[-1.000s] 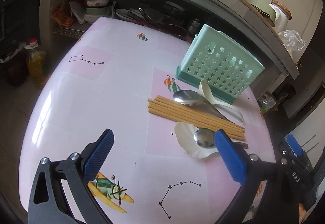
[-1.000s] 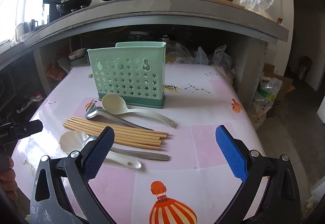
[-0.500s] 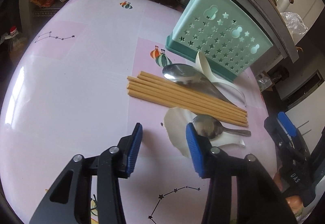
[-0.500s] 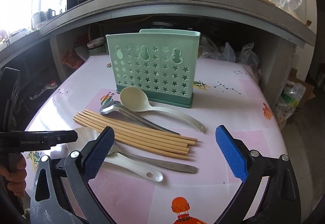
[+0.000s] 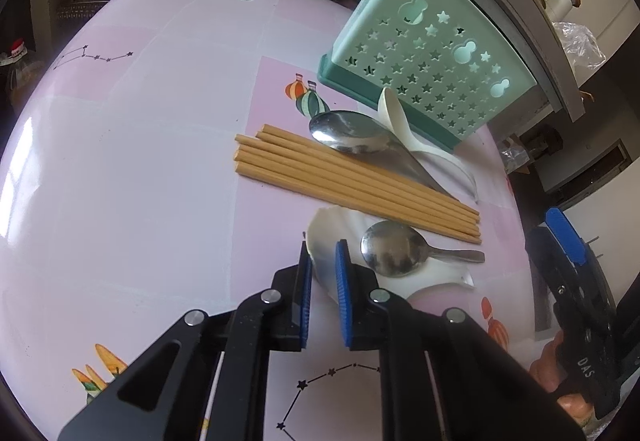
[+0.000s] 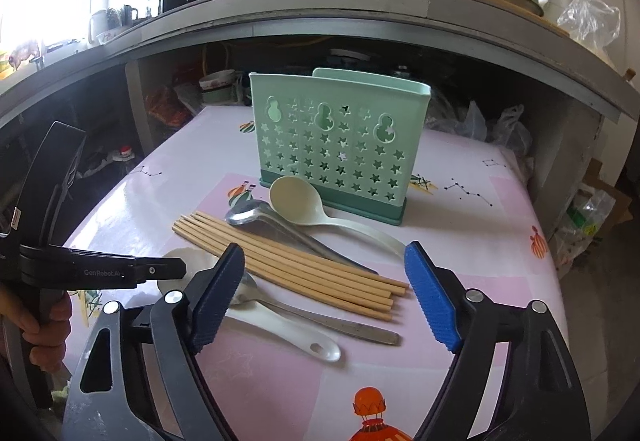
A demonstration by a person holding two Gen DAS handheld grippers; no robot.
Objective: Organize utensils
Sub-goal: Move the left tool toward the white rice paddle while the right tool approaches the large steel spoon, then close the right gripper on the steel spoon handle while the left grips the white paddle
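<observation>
A green star-holed utensil holder [image 5: 424,69] [image 6: 340,145] stands on the pink table. In front of it lie a cream ladle [image 6: 308,207], a steel ladle [image 5: 352,131] [image 6: 256,215], a row of wooden chopsticks [image 5: 352,181] [image 6: 288,261], and a small steel spoon [image 5: 390,249] resting in a white rice spoon [image 5: 424,277] [image 6: 280,329]. My left gripper [image 5: 323,253] is closed on the rim of the white spoon's bowl. My right gripper [image 6: 324,269] is open above the chopsticks' thin ends and spoon handles.
A grey counter [image 6: 360,13] with pots overhangs the table's far side, with dishes and clutter on the shelf below. An oil bottle [image 5: 16,61] stands on the floor at left. The table edge [image 6: 556,281] drops off at right.
My left gripper moved forward and closed from wide open onto the white spoon's bowl rim. My right gripper moved closer to the utensils and stayed open.
</observation>
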